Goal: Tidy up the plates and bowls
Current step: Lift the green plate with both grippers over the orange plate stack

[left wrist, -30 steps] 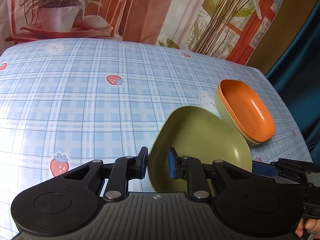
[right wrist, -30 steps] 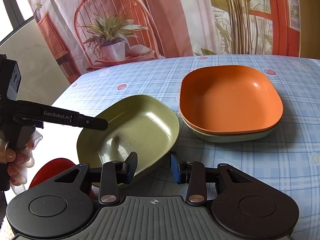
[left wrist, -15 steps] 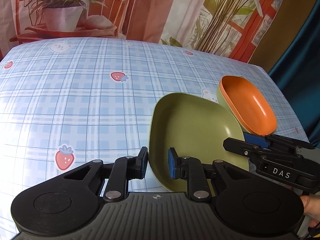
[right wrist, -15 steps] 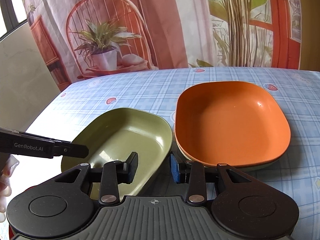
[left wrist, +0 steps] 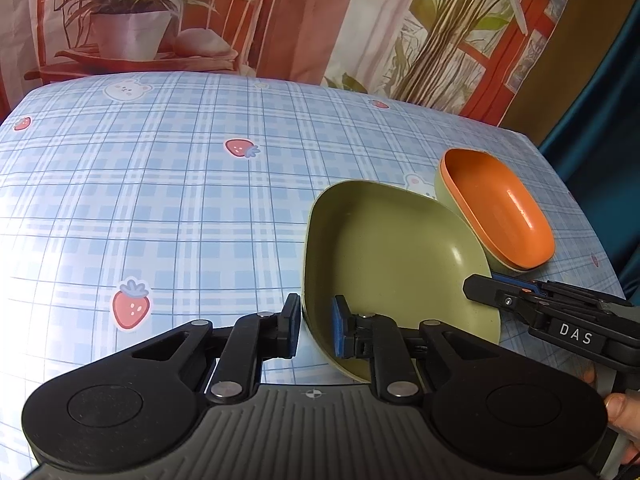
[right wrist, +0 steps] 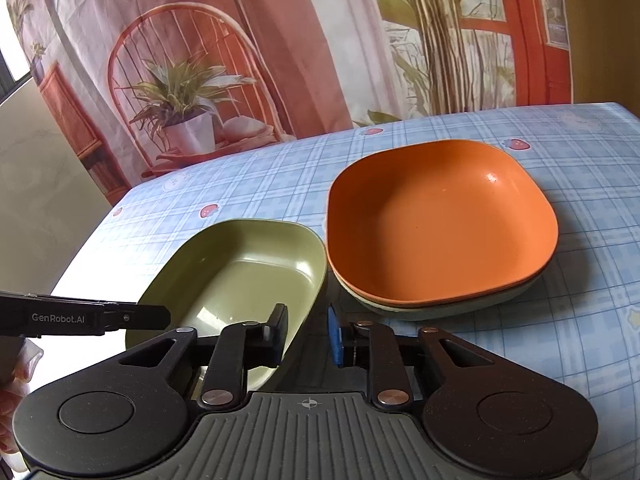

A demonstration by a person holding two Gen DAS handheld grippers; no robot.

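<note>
An olive green bowl (left wrist: 392, 248) (right wrist: 248, 276) hangs tilted between my two grippers. My left gripper (left wrist: 316, 328) is closing on its near rim, one pad outside and the blue pad inside; the right wrist view shows this gripper (right wrist: 160, 317) at the left. My right gripper (right wrist: 306, 338) is closing over the opposite rim, with the wall between its fingers, and appears at the right (left wrist: 476, 292) in the left wrist view. An orange bowl (right wrist: 440, 232) (left wrist: 500, 208) sits nested in a pale green bowl (right wrist: 432, 310) right beside the held one.
A blue checked tablecloth (left wrist: 160, 200) with strawberry and bear prints covers the table. Its right edge (left wrist: 592, 216) runs just past the stack, by a dark teal curtain. A printed backdrop of plants (right wrist: 188, 128) hangs behind. A person's fingers (left wrist: 618, 404) hold the right gripper.
The green bowl has shifted up against the orange stack. My right gripper's jaws have narrowed around its rim. In the left wrist view the right gripper has come into sight on the far rim.
</note>
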